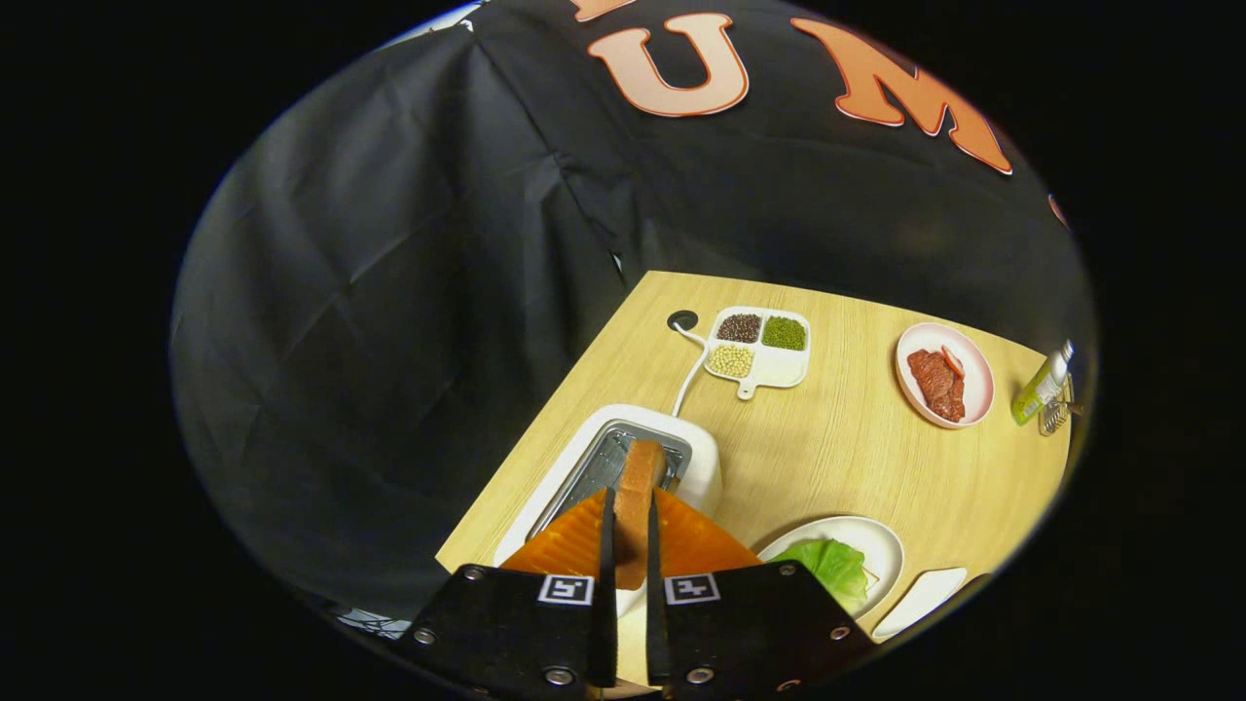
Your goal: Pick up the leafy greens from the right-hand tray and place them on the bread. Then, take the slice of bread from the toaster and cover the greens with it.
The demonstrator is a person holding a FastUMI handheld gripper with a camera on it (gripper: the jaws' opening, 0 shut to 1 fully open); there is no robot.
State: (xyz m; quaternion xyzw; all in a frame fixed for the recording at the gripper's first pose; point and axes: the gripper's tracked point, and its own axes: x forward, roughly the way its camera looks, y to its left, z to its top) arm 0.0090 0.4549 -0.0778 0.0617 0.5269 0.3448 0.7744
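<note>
Now the gripper (628, 545) is almost closed, and its two orange fingers (574, 540) press on both flat sides of the slice of bread (638, 497). The slice stands on its edge between the fingers, with its long axis along them, pointing forward and away toward the toaster (633, 453). Its far end is above the open slot of the white toaster, so the slice seems lifted out, but I cannot tell if the end still touches the slot. To the right of the fingers a white plate (881, 545) carries the leafy greens (832, 565); bread under them I cannot make out. Beyond the toaster on the wooden table (837, 448) are a divided dish (761, 348) with beans and a pink plate (942, 375) with meat.
</note>
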